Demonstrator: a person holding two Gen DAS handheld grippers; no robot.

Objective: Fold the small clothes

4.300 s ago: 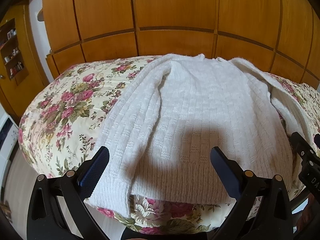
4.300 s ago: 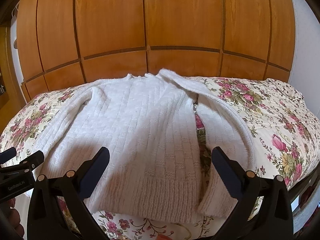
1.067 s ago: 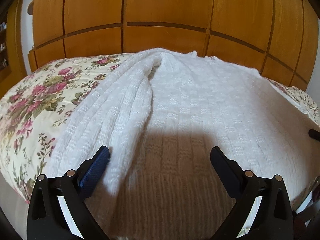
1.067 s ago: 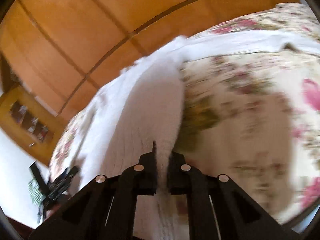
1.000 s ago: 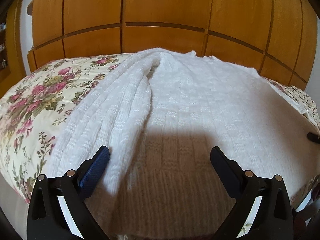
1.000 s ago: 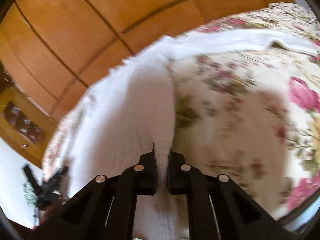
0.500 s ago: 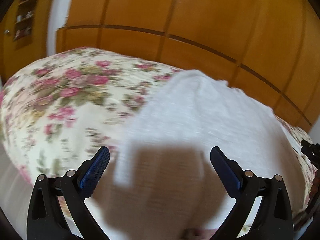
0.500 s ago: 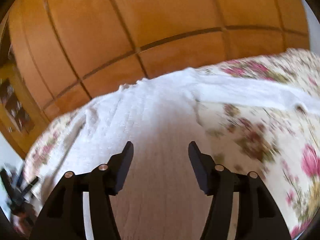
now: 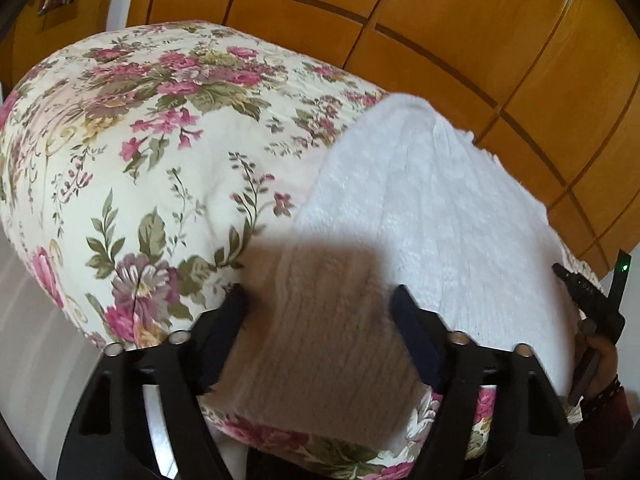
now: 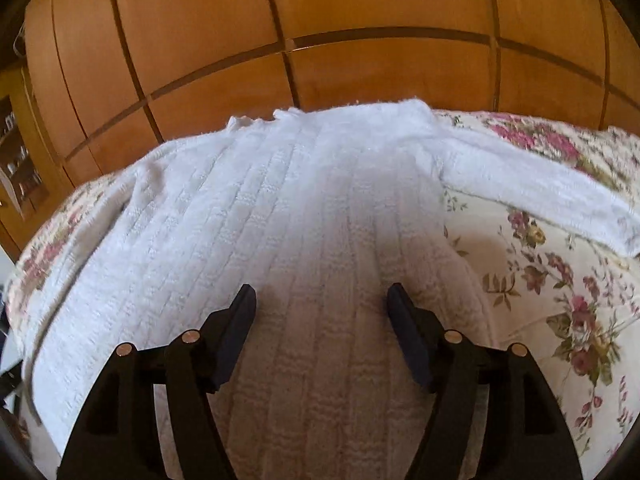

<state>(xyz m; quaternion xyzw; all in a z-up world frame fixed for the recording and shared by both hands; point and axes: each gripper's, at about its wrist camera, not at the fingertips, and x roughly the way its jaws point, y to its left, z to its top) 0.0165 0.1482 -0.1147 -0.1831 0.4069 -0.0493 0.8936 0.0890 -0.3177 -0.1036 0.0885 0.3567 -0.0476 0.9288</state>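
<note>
The left gripper (image 9: 320,312), empty and closing over the white sweater (image 9: 432,216) hem while the right gripper (image 10: 320,312) opens empty, may pinch only fuzz and slip.

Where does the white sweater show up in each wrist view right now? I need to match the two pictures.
Left wrist: white sweater fills the centre and right, running down between the left gripper fingers.
Right wrist: it fills the centre and left, one sleeve stretched to the right, under the right gripper.
Shared landmark: the floral bedspread, with the wooden wardrobe behind.
</note>
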